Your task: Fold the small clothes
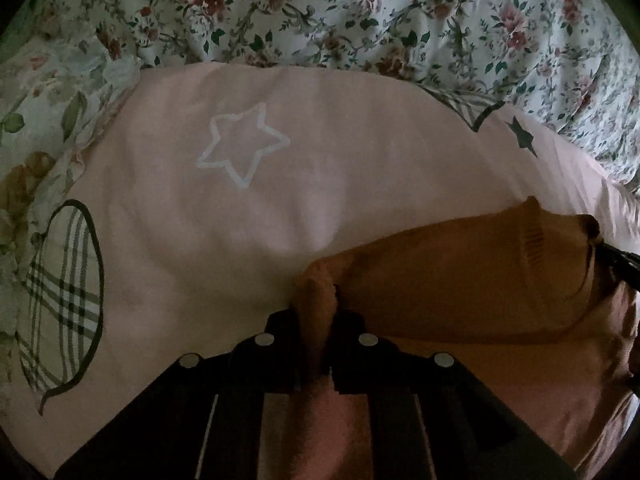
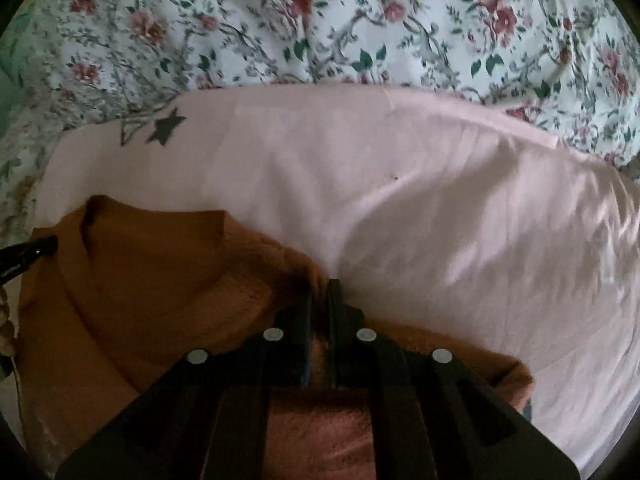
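Now both my left gripper (image 1: 316, 312) and right gripper (image 2: 320, 304) are clenched on the brown garment's (image 2: 152, 272) edge over the pink sheet (image 2: 440, 208); probably mid-fold, next carrying it across evenly.

The garment (image 1: 460, 280) is laid on the pillow (image 1: 280, 220) at 4 o'clock; the bedsheet (image 1: 360, 20) is spread behind at 12 o'clock.

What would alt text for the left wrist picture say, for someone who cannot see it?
The left gripper is shut on a bunched edge of an orange-brown garment, which lies on a pale pink pillow printed with a white star outline. A floral bedsheet lies behind.
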Motion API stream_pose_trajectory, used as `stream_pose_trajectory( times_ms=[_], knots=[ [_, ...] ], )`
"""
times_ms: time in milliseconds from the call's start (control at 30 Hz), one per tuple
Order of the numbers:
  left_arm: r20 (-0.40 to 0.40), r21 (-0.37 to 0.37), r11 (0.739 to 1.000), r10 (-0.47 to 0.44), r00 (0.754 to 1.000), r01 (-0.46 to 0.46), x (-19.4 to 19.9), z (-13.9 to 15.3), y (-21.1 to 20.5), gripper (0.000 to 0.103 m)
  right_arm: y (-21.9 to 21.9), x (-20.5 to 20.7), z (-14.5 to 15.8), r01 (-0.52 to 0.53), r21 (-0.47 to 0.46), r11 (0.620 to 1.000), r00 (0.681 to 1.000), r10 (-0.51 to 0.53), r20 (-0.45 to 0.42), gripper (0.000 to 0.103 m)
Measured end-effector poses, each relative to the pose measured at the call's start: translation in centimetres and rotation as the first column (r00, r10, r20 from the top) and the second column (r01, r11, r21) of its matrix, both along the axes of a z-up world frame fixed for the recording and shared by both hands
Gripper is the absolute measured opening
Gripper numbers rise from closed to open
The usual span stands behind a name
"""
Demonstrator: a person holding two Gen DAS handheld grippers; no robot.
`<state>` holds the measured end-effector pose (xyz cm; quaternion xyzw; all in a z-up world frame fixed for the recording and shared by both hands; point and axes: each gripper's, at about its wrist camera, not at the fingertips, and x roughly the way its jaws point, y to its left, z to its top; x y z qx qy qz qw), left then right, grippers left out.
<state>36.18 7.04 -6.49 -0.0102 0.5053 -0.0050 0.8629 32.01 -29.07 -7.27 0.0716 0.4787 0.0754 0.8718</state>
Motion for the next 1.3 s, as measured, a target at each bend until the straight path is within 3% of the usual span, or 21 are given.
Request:
stream_pose_trajectory(
  times_ms=[167,233,367,500,867,1100,1300],
  knots=[
    [0.02,-0.031,0.998,0.046,0.999,-0.045,-2.5,3.2,1.9,0.04,-2.3,-2.8,3.5,0.055,0.045,0.997,0.998,-0.056,0.032,0.026],
    [0.03,-0.053,0.997,0.05,0.998,-0.049,-4.9,4.1,2.9,0.044,-3.6,-5.1,4.9,0.07,0.065,0.995,0.996,-0.073,0.046,0.036],
    [0.014,-0.11,0.992,0.056,0.998,-0.055,-10.4,4.4,4.3,0.054,-5.0,-10.3,6.1,0.095,0.106,0.99,0.995,-0.099,0.03,0.041],
    [-0.033,-0.149,0.987,0.062,0.998,-0.066,-16.1,3.3,4.5,0.06,-5.3,-16.1,5.5,0.141,0.164,0.976,0.99,-0.14,-0.017,0.041],
    [-0.126,-0.273,0.957,0.062,0.99,-0.094,-30.0,0.7,5.8,0.065,-2.0,-28.9,3.3,0.178,0.216,0.96,0.98,-0.152,-0.129,0.043],
    [-0.176,-0.273,0.96,0.02,0.984,-0.069,-35.6,-0.3,7.3,0.068,-0.1,-33.6,3.3,0.161,0.239,0.958,0.981,-0.128,-0.145,0.046],
    [-0.217,-0.327,0.942,-0.003,0.976,-0.07,-40.0,-1.4,9.2,0.07,0.0,-38.1,4.0,0.139,0.234,0.962,0.985,-0.109,-0.135,0.051]
  ],
)
